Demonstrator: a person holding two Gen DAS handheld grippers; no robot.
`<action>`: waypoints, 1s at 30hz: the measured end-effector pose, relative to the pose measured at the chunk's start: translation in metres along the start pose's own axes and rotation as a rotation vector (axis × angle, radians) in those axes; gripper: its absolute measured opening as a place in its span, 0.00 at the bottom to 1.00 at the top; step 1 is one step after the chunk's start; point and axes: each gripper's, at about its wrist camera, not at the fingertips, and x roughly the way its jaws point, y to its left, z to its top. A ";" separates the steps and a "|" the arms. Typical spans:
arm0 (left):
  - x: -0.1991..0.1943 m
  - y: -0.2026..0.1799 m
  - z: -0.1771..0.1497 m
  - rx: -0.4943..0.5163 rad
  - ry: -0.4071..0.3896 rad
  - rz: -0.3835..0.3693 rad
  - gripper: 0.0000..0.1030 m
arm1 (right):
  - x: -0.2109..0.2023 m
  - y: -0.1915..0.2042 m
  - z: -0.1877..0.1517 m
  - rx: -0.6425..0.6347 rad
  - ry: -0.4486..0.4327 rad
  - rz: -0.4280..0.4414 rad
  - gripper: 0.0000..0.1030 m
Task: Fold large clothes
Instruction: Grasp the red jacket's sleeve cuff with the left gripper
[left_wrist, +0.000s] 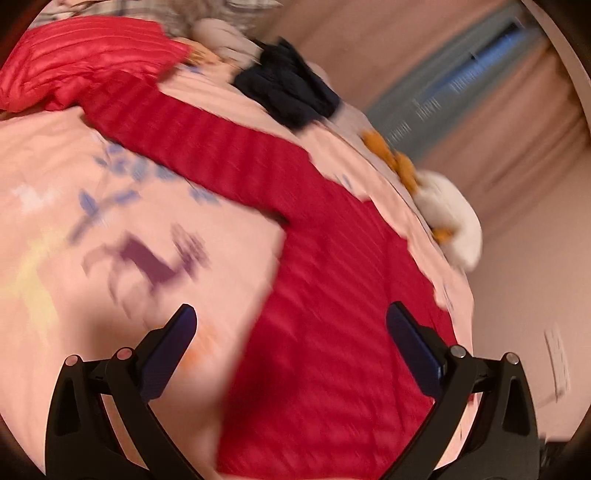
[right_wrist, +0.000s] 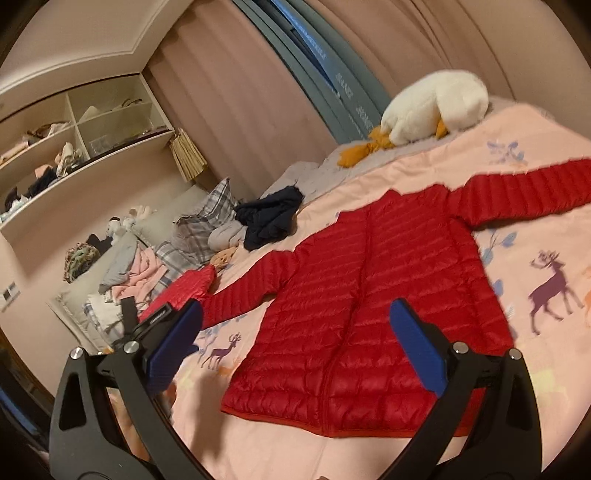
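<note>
Jacket (right_wrist: 354, 295) flat on bed (right_wrist: 406, 454), sleeves spread, no fold yet.
Left gripper (left_wrist: 291, 321) and right gripper (right_wrist: 295, 317) hover, fingers apart, empty; best pinch a cuff, fold the sleeve across the chest.

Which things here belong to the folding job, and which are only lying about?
For the job:
- red puffer jacket, spread flat, sleeves out
- left gripper and right gripper, both open
- pink bedspread, the work surface

Lying about:
- white plush duck
- dark navy garment
- second red jacket
- plaid pillows
</note>
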 end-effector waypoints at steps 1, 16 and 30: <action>0.003 0.010 0.012 -0.016 -0.015 0.033 0.99 | 0.005 -0.005 -0.002 0.002 0.014 0.003 0.98; 0.066 0.185 0.145 -0.449 -0.107 0.069 0.99 | 0.074 0.017 -0.014 -0.200 0.168 -0.087 0.98; 0.090 0.203 0.184 -0.450 -0.162 0.116 0.19 | 0.111 0.003 -0.020 -0.198 0.227 -0.156 0.98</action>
